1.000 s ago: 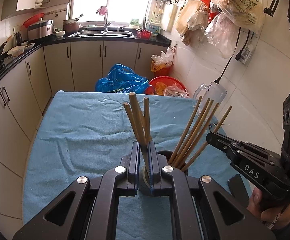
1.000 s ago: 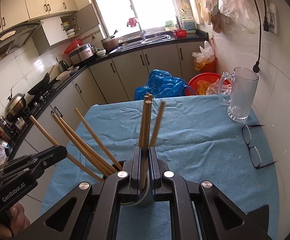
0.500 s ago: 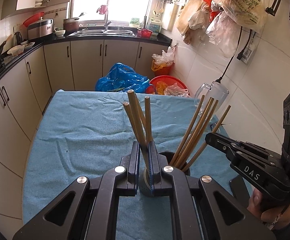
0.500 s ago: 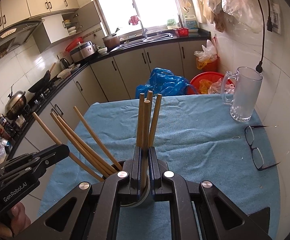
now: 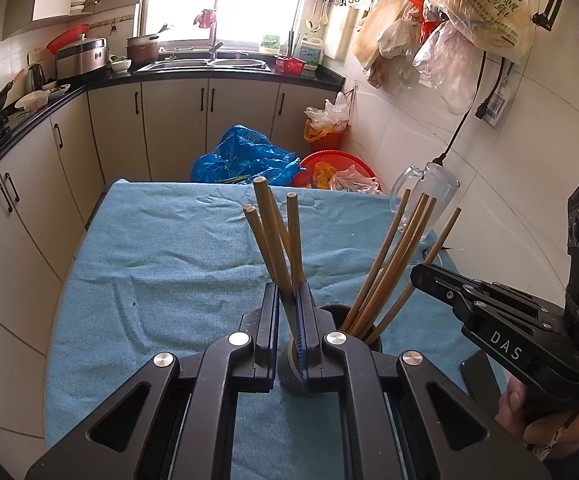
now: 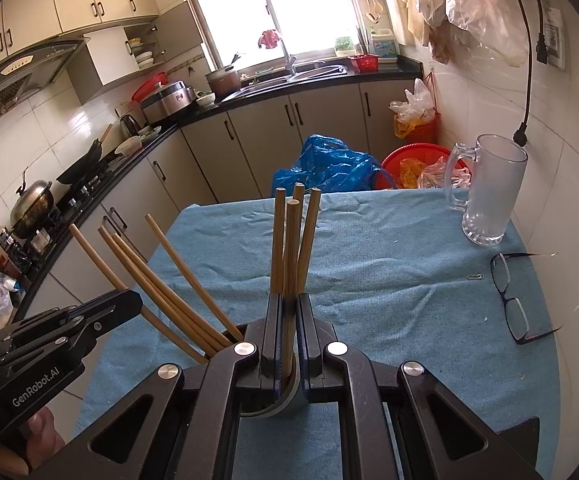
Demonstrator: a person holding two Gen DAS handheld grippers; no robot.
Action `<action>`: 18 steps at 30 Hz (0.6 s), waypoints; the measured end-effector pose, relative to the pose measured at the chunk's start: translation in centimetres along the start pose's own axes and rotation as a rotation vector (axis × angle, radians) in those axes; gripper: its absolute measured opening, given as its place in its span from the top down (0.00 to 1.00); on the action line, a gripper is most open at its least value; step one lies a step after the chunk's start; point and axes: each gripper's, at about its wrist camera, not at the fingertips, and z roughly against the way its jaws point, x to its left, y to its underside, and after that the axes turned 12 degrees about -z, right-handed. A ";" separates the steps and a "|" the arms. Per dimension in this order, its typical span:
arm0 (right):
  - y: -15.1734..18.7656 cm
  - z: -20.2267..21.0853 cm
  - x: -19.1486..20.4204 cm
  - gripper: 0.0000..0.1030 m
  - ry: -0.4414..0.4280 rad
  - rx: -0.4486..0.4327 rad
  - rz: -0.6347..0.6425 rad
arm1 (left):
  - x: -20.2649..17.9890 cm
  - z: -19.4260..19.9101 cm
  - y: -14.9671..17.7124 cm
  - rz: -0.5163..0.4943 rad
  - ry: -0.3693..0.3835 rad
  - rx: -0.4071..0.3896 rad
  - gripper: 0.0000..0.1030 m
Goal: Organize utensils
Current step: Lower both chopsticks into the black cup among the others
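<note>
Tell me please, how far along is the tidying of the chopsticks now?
Done: no loose chopsticks lie on the blue cloth; all in view are gathered in two bundles.
In hand: the left gripper is shut on the first bundle, and the right gripper on the second bundle. Both bundles seem to reach down into the holder.
Left: probably only letting both go so they rest in the holder.
</note>
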 end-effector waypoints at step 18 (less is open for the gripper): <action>-0.1 -0.1 0.0 0.93 -0.001 0.003 -0.002 | 0.2 -0.6 0.2 0.001 -0.008 0.011 0.85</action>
